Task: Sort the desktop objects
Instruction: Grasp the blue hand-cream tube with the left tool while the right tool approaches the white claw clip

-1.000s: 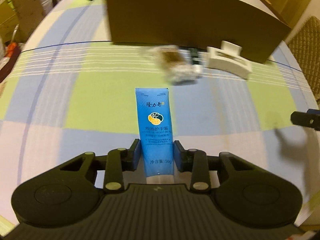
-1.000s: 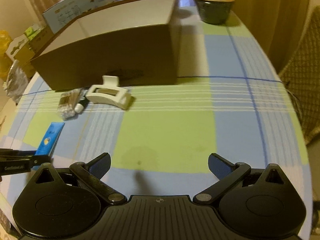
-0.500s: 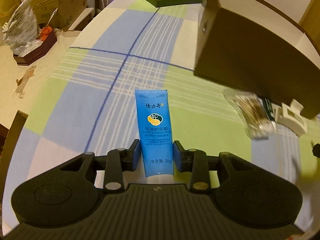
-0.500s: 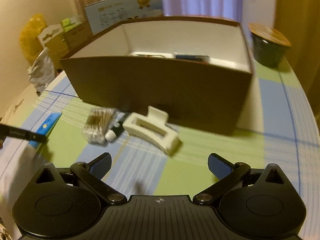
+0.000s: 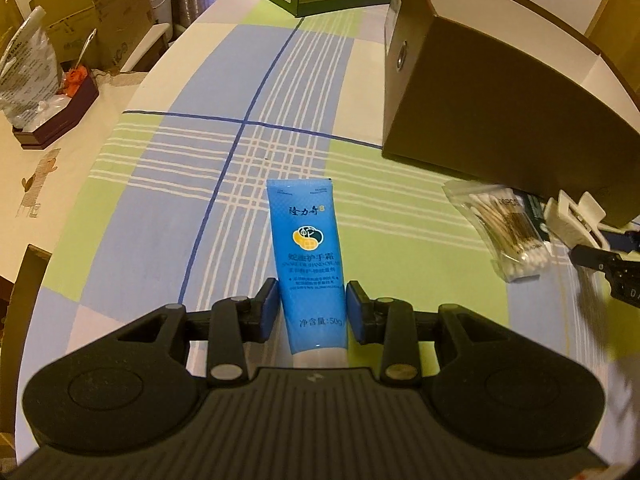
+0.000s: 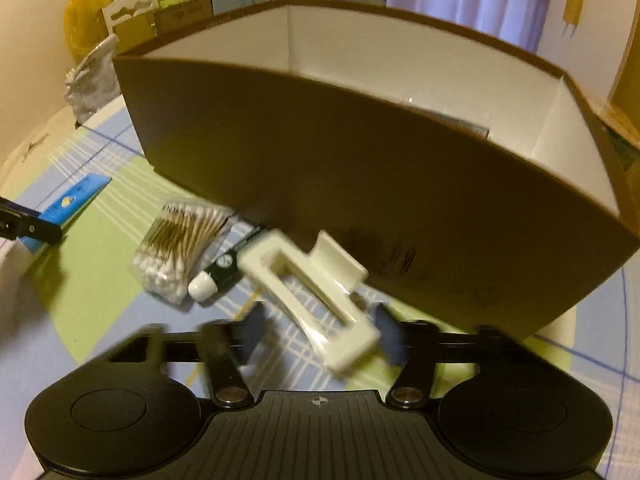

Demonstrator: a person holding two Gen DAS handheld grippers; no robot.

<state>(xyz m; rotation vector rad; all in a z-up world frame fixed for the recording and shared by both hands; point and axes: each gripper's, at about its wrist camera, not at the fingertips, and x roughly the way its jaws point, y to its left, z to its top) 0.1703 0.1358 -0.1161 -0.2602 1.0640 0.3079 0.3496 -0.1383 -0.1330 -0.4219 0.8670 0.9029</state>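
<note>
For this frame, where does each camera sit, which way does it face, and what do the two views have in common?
Left wrist: on the left gripper, looking along its fingers across the plaid table; its fingers clamp the blue hand cream tube.
Right wrist: on the right gripper, facing the brown box; its blurred fingers flank the white hair clip.
Shared: tube, cotton swab bag, clip, box, each other's gripper at the frame edge.
</note>
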